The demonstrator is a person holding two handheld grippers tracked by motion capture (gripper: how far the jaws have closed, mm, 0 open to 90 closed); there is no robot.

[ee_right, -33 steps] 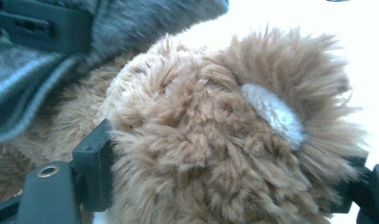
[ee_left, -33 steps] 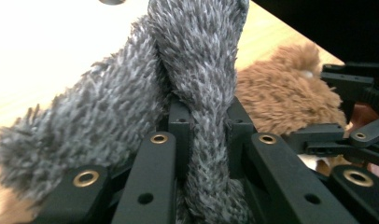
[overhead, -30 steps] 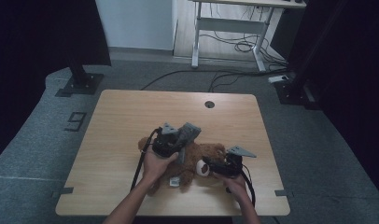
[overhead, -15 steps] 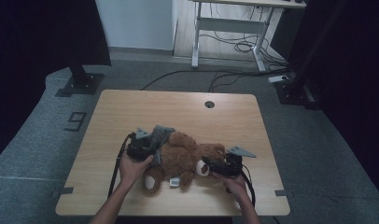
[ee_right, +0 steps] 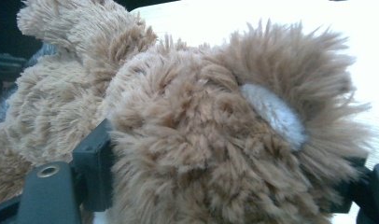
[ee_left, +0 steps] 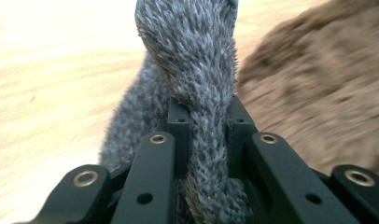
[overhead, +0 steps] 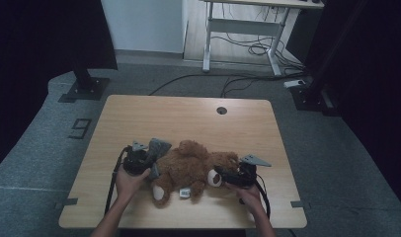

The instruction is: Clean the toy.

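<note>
Pale wood worktop [overhead: 188, 118] carries a brown teddy bear [overhead: 188, 168] lying near its front edge. Left claw [overhead: 151, 160] is clamped on grey furry cloth [ee_left: 197, 93] beside the bear; right claw [overhead: 220, 174] grips the bear's head. Beyond, grey floor, cables, a white desk frame [overhead: 238, 34].

Black jaws w/ brass rivets, grey plates, black cables.

The teddy bear [overhead: 188, 168] is shaggy brown plush, the grey cloth [ee_left: 197, 70] fuzzy fleece, and the bench [overhead: 188, 113] smooth, matt, pale wood.
</note>
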